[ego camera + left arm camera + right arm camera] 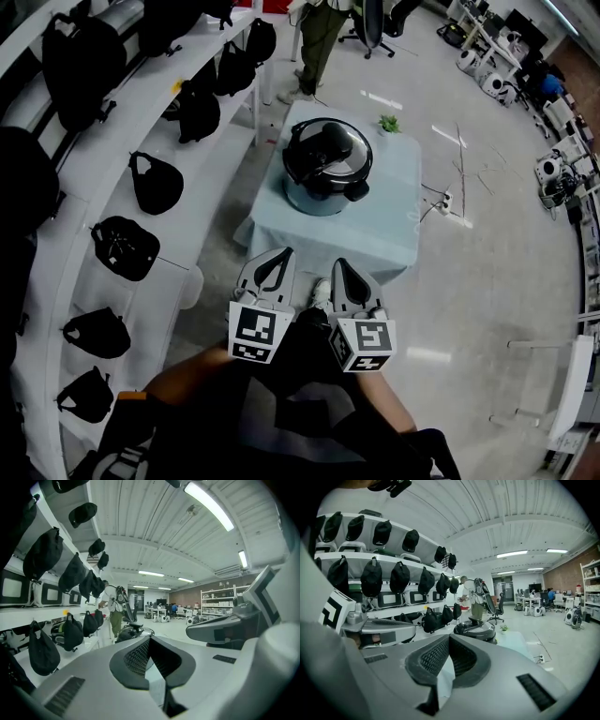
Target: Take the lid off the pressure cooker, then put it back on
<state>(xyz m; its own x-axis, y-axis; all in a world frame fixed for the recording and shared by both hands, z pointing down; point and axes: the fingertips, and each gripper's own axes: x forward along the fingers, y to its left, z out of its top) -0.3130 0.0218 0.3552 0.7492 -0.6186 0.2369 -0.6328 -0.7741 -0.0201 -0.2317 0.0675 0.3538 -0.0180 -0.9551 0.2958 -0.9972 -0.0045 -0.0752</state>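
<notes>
Lid (326, 148) sits on the cooker (319, 192) mid-worktop (394, 230), well ahead of the left hand-held gripper (277, 255) and right hand-held gripper (341, 266), which are level, side by side, jaws together and empty, likely because neither has reached it yet.

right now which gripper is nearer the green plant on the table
Right. The plant sits at the far right corner of the table. Both are short of its near edge: the right gripper on that side, the left gripper further left.
</notes>
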